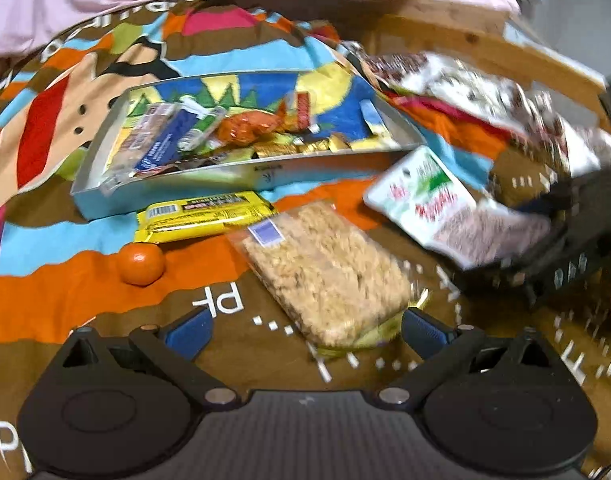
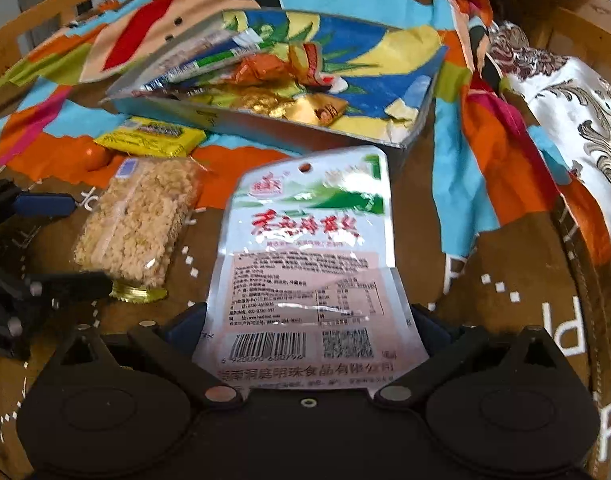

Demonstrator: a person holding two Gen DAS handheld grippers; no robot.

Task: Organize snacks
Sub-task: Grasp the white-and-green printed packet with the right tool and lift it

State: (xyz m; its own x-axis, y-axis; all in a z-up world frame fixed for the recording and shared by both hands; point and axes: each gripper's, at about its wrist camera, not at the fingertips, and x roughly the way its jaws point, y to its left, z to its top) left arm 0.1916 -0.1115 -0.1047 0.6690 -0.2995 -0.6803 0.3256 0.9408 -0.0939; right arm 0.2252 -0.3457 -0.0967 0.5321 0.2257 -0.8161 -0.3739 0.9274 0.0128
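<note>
- Right gripper (image 2: 311,328): jaws closed on the bottom edge of the white packet (image 2: 309,248), which sticks out flat ahead, raised over the cloth and pointing at the tray.
- That packet looks light, thin and floppy with a slick film; I judge an edge pinch like this one works, though it may sag or slip.
- Left gripper (image 1: 305,332): jaws spread wide, empty, with the near end of the clear bag of rice crisps (image 1: 325,272) lying between them on the patterned cloth (image 1: 65,304).
- The crisps look brittle, so take that bag gently across its width.
- Beyond: a yellow bar (image 1: 205,216) and a small orange (image 1: 141,264), both outside the tray (image 1: 241,176), which already holds assorted sweets.
- The left view shows the orange whole and the packet blurred; the right view shows the packet's label sharply and the left gripper's blue pad at its edge.
</note>
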